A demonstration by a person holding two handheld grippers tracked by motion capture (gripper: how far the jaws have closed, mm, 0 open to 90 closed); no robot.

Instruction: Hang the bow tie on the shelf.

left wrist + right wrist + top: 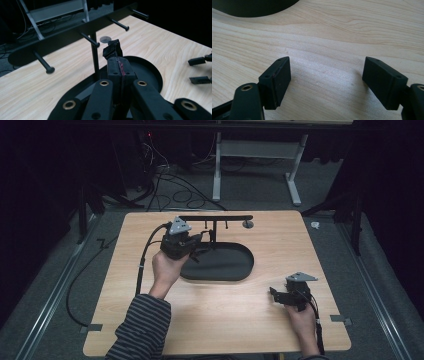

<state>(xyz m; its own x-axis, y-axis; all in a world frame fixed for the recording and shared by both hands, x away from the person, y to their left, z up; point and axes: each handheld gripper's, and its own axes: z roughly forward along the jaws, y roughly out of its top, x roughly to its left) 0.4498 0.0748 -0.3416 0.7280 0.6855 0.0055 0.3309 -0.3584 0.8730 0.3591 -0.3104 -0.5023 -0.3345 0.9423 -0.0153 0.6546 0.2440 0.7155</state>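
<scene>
Left tool is raised over the near-left end of the black oval tray, beside the upright post of the peg rack. In the left gripper view its jaws are pressed together, pinching a small dark strap-like item that sticks up past the fingertips; a thin red line shows along the seam between the pads. What the item is cannot be told; it looks like a folded band or loop of dark material.

The rack is a horizontal black bar carrying several short pegs with rounded ends, mounted on a thin post that rises from the tray base. The nearest peg sits just beside and slightly above the held item. The item is held at its lower part so that its free upper end stays clear, probably so it can be hooked over a peg. That step is not yet done: item and peg are apart.

Right tool rests low on the wooden surface, well apart from the tray, near the right front. Its jaws stand wide apart with nothing between them, only bare wood grain. It seems parked out of the way, leaving the rack clear for the left hand.

A small grey disc lies on the surface beyond the rack's right end.
</scene>
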